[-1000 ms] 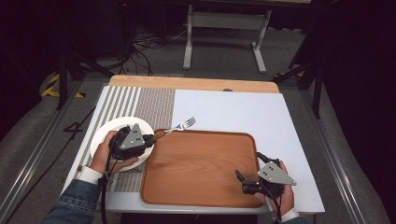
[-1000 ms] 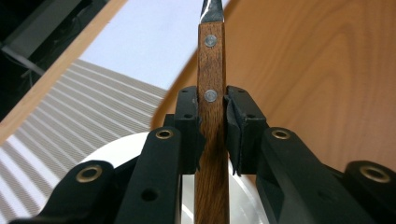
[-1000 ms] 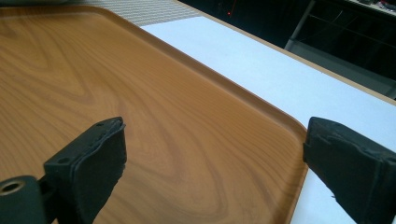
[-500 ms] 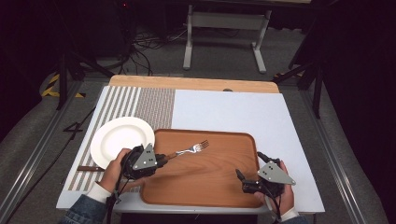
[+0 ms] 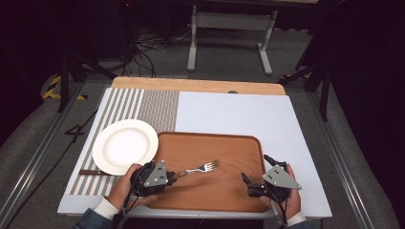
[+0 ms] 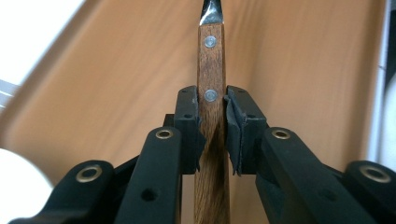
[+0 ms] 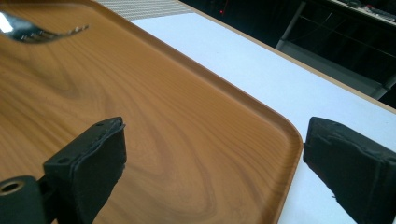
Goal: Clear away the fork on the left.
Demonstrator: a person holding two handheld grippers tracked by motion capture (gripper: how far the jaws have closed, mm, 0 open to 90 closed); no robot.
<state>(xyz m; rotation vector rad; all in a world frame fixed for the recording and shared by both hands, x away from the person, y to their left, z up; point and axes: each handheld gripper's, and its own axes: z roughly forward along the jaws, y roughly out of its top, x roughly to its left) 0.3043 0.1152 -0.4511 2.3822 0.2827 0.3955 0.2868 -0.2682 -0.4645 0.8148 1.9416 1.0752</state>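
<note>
Right now the left gripper (image 5: 173,175) squeezes the fork (image 5: 198,169) by its wooden handle (image 6: 209,116), holding it over the tray (image 5: 239,143). It looks light and stiff, and the wood seems easy to hold. The right gripper (image 5: 246,183) waits wide open, holding nothing.

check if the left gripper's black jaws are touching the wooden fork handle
Touching: in the left gripper view, both pads of the left gripper press the wooden-handled fork at its handle sides, no gap.
</note>
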